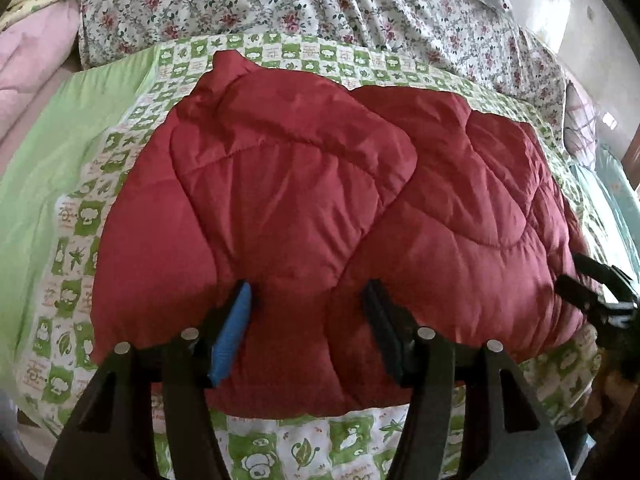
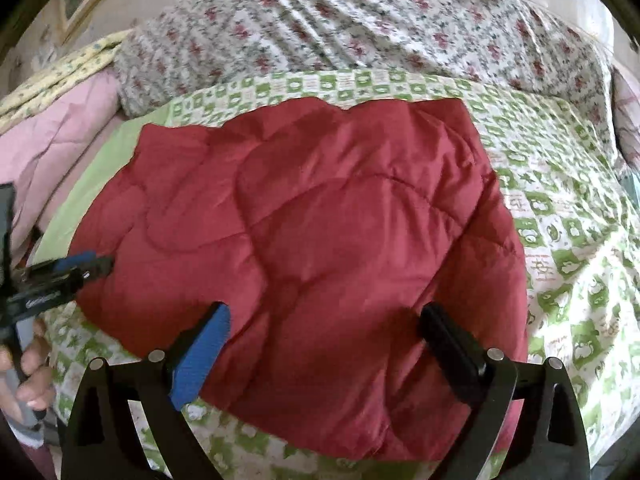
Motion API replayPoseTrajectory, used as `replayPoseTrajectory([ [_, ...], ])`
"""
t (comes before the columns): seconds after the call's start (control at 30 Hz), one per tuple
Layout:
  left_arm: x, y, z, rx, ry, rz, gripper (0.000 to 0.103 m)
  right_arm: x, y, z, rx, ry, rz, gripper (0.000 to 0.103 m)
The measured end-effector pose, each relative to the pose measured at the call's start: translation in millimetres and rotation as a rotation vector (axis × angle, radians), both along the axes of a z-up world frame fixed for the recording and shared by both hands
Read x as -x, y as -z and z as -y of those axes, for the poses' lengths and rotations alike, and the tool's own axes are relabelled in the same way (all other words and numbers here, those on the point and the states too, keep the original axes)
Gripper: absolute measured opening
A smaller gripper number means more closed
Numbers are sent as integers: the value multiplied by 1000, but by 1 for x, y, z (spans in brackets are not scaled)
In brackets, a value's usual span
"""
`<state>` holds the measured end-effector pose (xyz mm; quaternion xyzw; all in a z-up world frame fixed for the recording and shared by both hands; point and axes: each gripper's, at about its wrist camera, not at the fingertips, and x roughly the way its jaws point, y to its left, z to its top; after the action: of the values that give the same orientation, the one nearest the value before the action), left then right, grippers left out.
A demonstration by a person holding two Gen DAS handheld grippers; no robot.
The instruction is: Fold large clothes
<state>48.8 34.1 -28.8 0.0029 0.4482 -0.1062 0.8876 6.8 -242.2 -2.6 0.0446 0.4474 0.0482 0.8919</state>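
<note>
Here—red quilted jacket (image 1: 320,200)—folded, puffy

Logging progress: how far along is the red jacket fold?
Done: red quilted jacket lies doubled into a compact bundle on the green-patterned sheet. In hand: nothing; left gripper and right gripper both stand open over its near edge. Left: possibly one more fold.

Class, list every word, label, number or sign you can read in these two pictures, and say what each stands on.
Nothing here reads clearly.
Green checked sheet: small printed characters in its white squares, too blurred to read.
Left gripper: pale marking on its black body, too small to read.
Red quilted garment: no text visible.
</note>
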Motion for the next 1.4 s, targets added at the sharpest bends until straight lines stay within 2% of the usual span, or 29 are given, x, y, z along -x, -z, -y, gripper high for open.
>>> replayPoseTrajectory([
  [0.17, 0, 8, 4, -14, 9, 4, 62, -10, 22, -2, 38, 6, -52, 99],
  [0.37, -3, 12, 8, -46, 10, 17, 64, -11, 23, -1, 35, 7, -55, 101],
  [0.57, 9, -1, 3, -43, 2, 27, 64, 1, 6, 0, 1, 10, -41, 99],
  [0.67, 24, -8, 2, -66, 6, 35, 66, 14, -7, -3, -28, -8, -23, 100],
  [0.73, 32, -9, 1, -84, 1, 35, 78, 25, -14, -5, -35, -21, -18, 100],
  [0.8, 43, -9, -3, -105, -9, 36, 81, 36, -19, -6, -40, -39, -11, 100],
  [1.03, 68, -6, -11, -176, -23, 34, 82, 69, -31, -12, -17, -89, -5, 101],
  [1.23, 85, -6, -6, -251, 2, 39, 83, 90, -33, -18, -1, -125, -17, 101],
  [1.4, 88, -16, -4, -266, 3, 30, 83, 94, -41, -25, 28, -157, -20, 101],
])
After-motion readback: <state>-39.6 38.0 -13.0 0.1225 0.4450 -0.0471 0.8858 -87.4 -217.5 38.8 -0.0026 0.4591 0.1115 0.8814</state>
